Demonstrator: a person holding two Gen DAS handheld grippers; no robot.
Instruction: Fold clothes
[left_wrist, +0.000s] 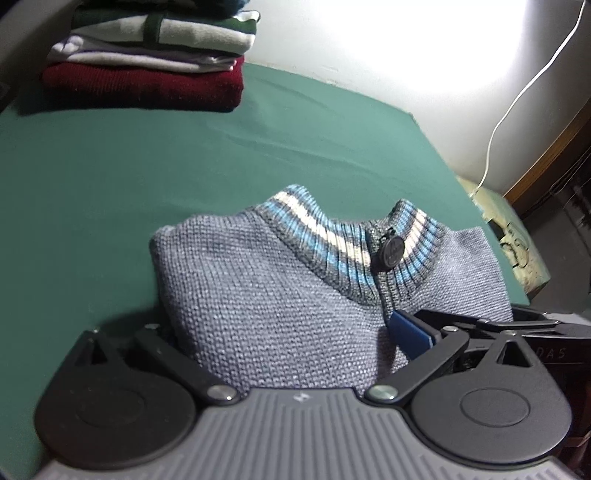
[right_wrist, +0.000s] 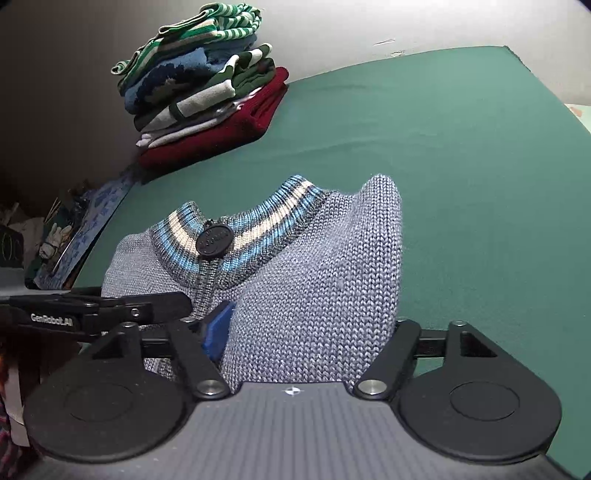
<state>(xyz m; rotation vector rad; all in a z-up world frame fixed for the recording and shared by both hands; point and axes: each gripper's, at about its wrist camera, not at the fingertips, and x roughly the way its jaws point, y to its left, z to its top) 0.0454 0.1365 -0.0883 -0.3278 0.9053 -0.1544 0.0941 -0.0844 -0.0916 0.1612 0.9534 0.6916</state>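
The left gripper (left_wrist: 284, 332) has its jaws spread wide, with the near edge of a folded grey-blue knitted sweater (left_wrist: 280, 295) lying between them; only one blue finger pad (left_wrist: 410, 334) shows, pressed against the knit on the right side, so whether the jaws actually pinch the fabric cannot be told. The right gripper (right_wrist: 306, 332) also has its jaws spread wide around the same sweater (right_wrist: 303, 280), which fills the gap between them; one blue pad (right_wrist: 218, 332) touches the knit on the left. The two grippers sit side by side, nearly touching. Just beyond the jaws the sweater's striped collar (left_wrist: 317, 229) stands up, banded in blue and cream, with a round dark zip pull (right_wrist: 214, 240) hanging at its front. The sweater rests on a green table cover (left_wrist: 110, 177). Well beyond it, to the far left of both pairs of jaws, a stack of folded clothes (right_wrist: 207, 88) stands against a pale wall (left_wrist: 369, 44), a dark red knit at the bottom. A white cable (left_wrist: 517, 107) hangs down the wall, far right of the left jaws
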